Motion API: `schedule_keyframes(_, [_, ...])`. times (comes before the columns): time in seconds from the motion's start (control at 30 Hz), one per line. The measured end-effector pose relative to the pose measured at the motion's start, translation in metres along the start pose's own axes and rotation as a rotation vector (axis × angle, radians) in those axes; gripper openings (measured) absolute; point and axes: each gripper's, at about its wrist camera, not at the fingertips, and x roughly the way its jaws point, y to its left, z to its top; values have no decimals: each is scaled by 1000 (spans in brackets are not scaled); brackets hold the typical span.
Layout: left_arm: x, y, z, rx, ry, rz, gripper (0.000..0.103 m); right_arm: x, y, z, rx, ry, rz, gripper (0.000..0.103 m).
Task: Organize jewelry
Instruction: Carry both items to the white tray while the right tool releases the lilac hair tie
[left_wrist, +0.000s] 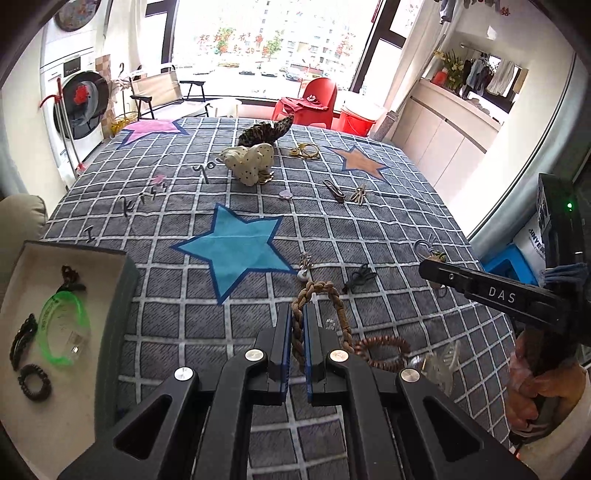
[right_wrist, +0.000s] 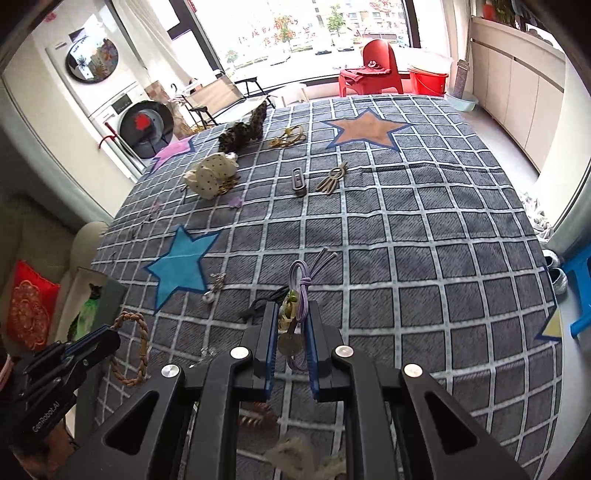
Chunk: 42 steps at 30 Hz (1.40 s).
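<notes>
Reading "DAS" on right hand-held gripper (left_wrist: 495, 295), "GenRobot.AI" on left hand-held gripper (right_wrist: 85, 347).

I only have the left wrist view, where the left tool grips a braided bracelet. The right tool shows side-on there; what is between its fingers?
Observer: The right tool is shut on a purple cord charm with green beads and a coin-like disc.
Reviewer: What sits beyond the box on the left?
Observer: A red patterned cushion on the sofa, next to the box.
Reviewer: Any patch I miss?
Observer: A yellow star patch at the bedspread's right edge.
</notes>
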Motion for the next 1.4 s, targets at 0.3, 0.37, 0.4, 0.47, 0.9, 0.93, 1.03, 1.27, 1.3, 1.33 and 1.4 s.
schedule_keyframes(0.3, [-27,14,-29,-29,-15,8,8,-13,27,-33,-16,16,41,15])
schedule_keyframes(0.37, [-34,19,-34,-37,-23,12,8,-15,33,-40,-19,20,47,15])
schedule_keyframes(0.4, [-37,21,-37,-41,-26,14,8,-15,36,-44,-22,23,50,15])
schedule_keyframes(0.47, [-43,25,-43,-49,-31,16,8,-16,42,-49,-27,26,54,15])
schedule_keyframes(0.9, [-82,68,-72,-107,-91,55,8,-18,105,-70,-117,47,84,15])
schedule_keyframes(0.93, [-85,74,-74,-115,-97,60,8,-17,111,-71,-124,49,89,15])
schedule_keyframes(1.03, [-92,91,-78,-144,-108,89,8,-13,130,-72,-154,58,100,15])
schedule_keyframes(1.27, [-107,141,-92,-226,-123,147,8,1,178,-75,-226,89,132,15])
schedule_keyframes(1.3, [-108,148,-94,-234,-123,158,8,4,186,-75,-239,94,139,15])
schedule_keyframes(1.33, [-110,156,-96,-241,-125,171,8,6,193,-74,-249,99,144,15])
schedule_keyframes(1.4, [-113,170,-99,-257,-128,196,8,9,205,-73,-269,106,151,15])
